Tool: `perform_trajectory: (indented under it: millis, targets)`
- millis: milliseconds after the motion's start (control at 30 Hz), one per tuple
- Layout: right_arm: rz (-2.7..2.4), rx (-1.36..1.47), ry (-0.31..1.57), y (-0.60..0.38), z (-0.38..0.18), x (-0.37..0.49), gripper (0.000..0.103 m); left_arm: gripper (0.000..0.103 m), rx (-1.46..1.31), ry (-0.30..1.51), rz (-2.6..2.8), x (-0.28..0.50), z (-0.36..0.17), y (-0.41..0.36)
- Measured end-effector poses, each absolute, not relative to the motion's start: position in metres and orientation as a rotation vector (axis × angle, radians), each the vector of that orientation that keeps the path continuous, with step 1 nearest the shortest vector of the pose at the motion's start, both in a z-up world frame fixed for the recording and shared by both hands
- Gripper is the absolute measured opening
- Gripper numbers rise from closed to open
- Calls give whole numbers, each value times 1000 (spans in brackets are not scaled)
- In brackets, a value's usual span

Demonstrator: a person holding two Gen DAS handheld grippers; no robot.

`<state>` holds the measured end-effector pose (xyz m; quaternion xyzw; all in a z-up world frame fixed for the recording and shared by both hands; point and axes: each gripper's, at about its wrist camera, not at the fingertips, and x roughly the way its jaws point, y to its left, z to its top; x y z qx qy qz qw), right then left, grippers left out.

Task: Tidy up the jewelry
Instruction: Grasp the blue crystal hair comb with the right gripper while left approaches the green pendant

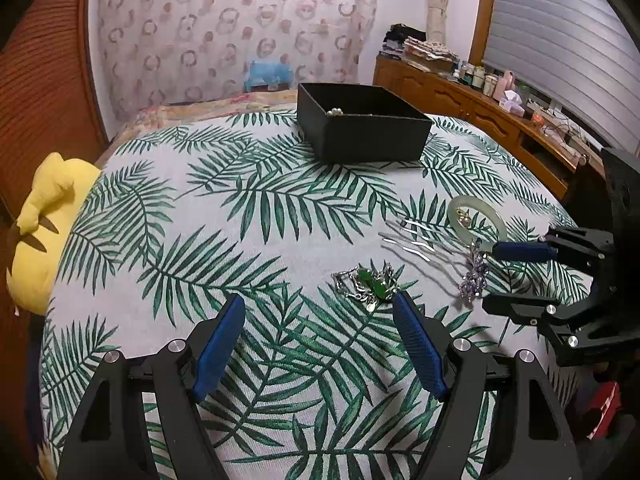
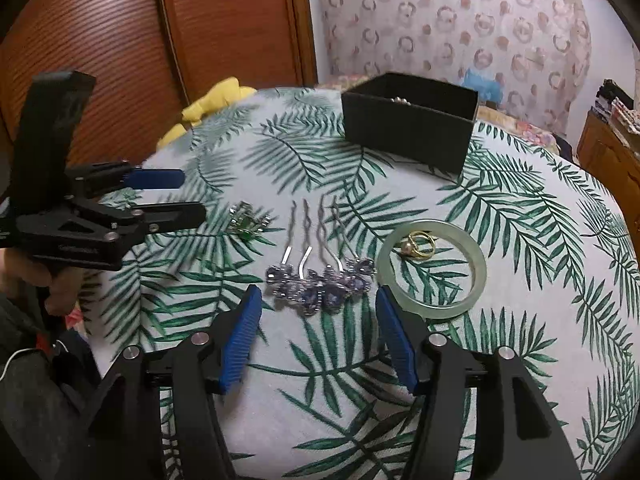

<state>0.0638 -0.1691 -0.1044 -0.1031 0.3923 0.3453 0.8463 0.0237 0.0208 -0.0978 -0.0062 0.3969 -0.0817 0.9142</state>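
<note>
- While both tongs hover over the table (image 1: 168, 184) with its palm-leaf cloth, neither one has hold of anything.
- Left tongs (image 1: 318, 312): blue pads spread wide, nothing between them. The green-stone silver piece (image 1: 370, 284) lies on the cloth just ahead of the right-hand pad, not touching it as far as the left wrist view shows.
- Right tongs (image 2: 318, 300): blue pads also spread wide, nothing gripped. The purple-jewelled hair comb (image 2: 320, 284) lies directly ahead, between the two pad tips, its silver prongs pointing away from the tongs.
- Jade bangle (image 2: 432, 266): flat on the cloth, just ahead and to the right of the right tongs, its near edge close beside the right-hand pad. A gold ring with a pearl (image 2: 418, 246) lies inside the bangle.
- Black box (image 2: 410, 120): open, well ahead of both tongs, at the far side of the table. Pearls (image 1: 334, 111) show inside by its rim.
- Yellow plush toy (image 1: 44, 232): off the table edge, far left of the left tongs.
</note>
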Motion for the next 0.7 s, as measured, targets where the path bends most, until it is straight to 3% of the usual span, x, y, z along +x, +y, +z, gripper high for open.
perform_trajectory:
  millis: [67,467,533,567,700]
  targets:
    - [734,-218,833,-166,-104,67,76,73,-18,819,-166,24,-99,21]
    - [725,-307,863,-142,-112,83,76,73,-25,824,-172,24,-102,22]
    - [716,-317,856,-141,-112,82,74,73,-25,827,-174,24,-103,21]
    - [716,-319,851,-142,-112,82,67,73,-26,829,-173,24,-104,21]
    - [727,-294,820,-147,-107,77,67,73,-26,831,-177,24,-105,19]
